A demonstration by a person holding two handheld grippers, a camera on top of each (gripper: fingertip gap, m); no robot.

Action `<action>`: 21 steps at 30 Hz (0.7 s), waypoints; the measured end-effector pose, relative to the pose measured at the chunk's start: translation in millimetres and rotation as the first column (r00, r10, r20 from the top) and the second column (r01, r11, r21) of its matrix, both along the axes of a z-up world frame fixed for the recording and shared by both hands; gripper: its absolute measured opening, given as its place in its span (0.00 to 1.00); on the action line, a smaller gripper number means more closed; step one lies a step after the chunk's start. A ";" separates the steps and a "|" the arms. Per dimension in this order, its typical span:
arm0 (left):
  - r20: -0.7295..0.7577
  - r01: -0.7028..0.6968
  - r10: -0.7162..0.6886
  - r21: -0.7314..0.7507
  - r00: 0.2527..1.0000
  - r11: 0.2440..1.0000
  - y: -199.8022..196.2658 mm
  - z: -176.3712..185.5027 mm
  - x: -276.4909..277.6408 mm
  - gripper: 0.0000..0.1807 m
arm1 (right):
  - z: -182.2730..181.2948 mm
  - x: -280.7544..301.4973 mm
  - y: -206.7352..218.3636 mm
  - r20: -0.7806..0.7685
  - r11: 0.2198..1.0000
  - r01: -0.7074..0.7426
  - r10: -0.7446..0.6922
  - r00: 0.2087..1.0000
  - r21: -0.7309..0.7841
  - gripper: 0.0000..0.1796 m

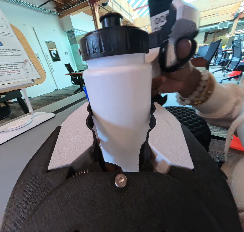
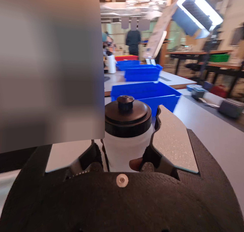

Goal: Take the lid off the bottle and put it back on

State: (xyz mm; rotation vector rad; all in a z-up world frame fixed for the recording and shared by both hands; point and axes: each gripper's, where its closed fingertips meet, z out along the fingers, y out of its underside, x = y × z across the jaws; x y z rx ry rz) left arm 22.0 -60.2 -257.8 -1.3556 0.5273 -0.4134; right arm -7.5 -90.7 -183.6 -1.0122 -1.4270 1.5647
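Observation:
A white bottle (image 1: 117, 96) with a black screw lid (image 1: 113, 41) stands upright between the fingers of my left gripper (image 1: 120, 107), which is shut on its lower body. My right gripper, held by a hand with a bead bracelet, comes in from the right; its finger (image 1: 153, 41) rests against the lid's side. In the right wrist view the lid (image 2: 128, 118) sits on the bottle (image 2: 125, 149) inside my right gripper (image 2: 128, 114). The right finger (image 2: 169, 130) lies along the lid and the bottle's shoulder. The left finger is hidden by a blurred patch.
The grey table (image 1: 19, 159) holds a tilted sign (image 1: 15, 54) on a white base (image 1: 26, 121) at the left. Blue bins (image 2: 145, 92) stand just beyond the bottle. A black mesh chair (image 1: 187, 120) is at the right. A person (image 2: 133, 41) stands far off.

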 end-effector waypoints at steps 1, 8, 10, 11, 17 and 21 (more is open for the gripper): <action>0.001 -0.008 0.008 -0.001 1.000 1.000 0.6 -0.1 -0.9 0.47 | -1.4 -1.6 0.7 0.002 0.997 0.073 -0.073 0.997 0.025 0.54; -0.004 -0.001 0.001 -0.001 1.000 1.000 -0.1 -0.4 -0.2 0.47 | -9.8 -12.0 7.1 0.054 0.971 0.202 -0.210 0.976 0.128 0.43; 0.000 0.015 -0.015 -0.006 1.000 1.000 -1.0 -0.6 0.5 0.47 | -10.3 -11.3 4.5 0.091 0.985 0.125 -0.136 0.987 0.116 0.43; 0.001 0.024 -0.024 -0.009 1.000 1.000 -1.6 -0.6 1.0 0.47 | -10.5 -10.5 2.8 0.099 0.989 0.082 -0.095 0.991 0.124 0.43; 0.010 0.130 -0.130 -0.027 0.991 0.991 -7.8 -1.4 10.4 0.46 | -9.5 0.2 -9.8 0.110 0.959 -0.219 0.201 0.973 0.180 0.43; 0.040 0.157 -0.155 -0.047 0.987 0.987 -8.0 -1.1 6.3 0.46 | 32.4 22.7 -17.8 -0.022 0.902 -0.400 0.409 0.912 0.161 0.43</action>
